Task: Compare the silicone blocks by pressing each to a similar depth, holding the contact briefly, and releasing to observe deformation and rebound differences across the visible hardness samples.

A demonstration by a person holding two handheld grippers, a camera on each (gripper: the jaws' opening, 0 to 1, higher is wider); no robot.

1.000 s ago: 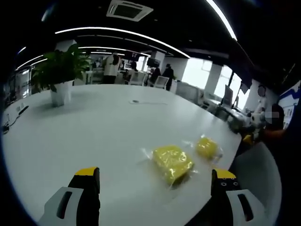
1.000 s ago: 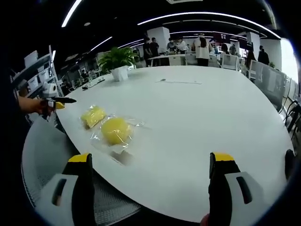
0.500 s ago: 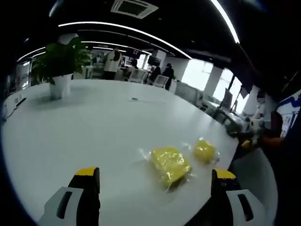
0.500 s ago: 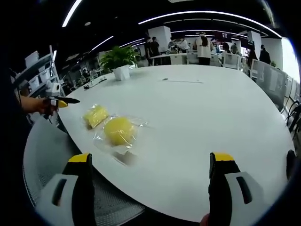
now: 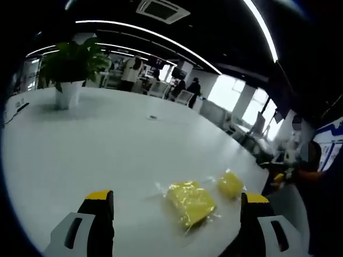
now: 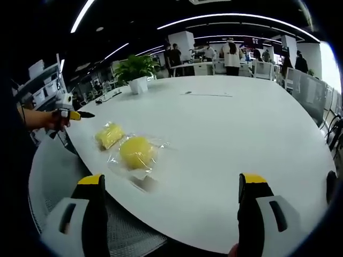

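left gripper (image 5: 177,206): jaws apart, nothing held, above table (image 5: 80,139)
right gripper (image 6: 174,187): jaws apart, nothing held
silicone blocks: larger block (image 5: 190,202) beside smaller block (image 5: 230,183), both bagged, near table edge

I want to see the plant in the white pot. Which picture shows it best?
The left gripper view: the leafy green plant in the white pot looks bigger and nearer there. In the right gripper view the same plant stands smaller, far across the white table.
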